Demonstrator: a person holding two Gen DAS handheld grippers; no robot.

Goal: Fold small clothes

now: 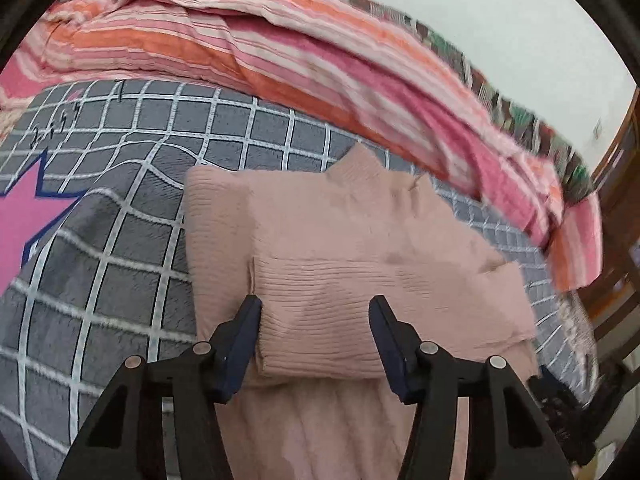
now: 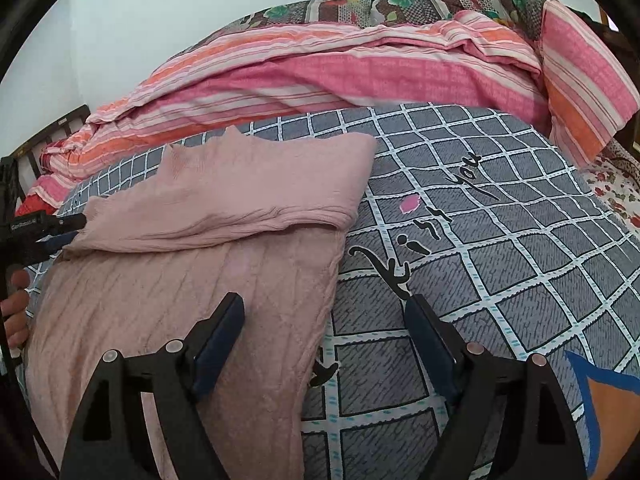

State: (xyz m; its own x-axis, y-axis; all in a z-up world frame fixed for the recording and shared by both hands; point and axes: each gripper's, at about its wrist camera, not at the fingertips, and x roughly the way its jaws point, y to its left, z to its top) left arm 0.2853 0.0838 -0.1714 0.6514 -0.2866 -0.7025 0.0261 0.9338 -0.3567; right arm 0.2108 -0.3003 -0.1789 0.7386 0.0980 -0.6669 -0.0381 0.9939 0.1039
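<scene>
Striped quilt [image 2: 320, 76] behind pink sweater [image 2: 224, 200]

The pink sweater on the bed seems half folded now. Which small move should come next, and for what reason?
Probably lower the left gripper and close its open jaws on the sleeve end lying across the pink sweater. The sleeves look folded in and the lower half still lies flat, so that near edge could then be brought over.

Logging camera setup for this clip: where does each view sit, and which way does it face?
Left wrist: on the left tongs, looking along open fingers over the pink sweater's folded sleeve toward the striped quilt.
Right wrist: on the right tongs, open over the sweater's right edge and grid blanket; the person's hand shows at left.
Shared: sweater, blanket, quilt.
</scene>
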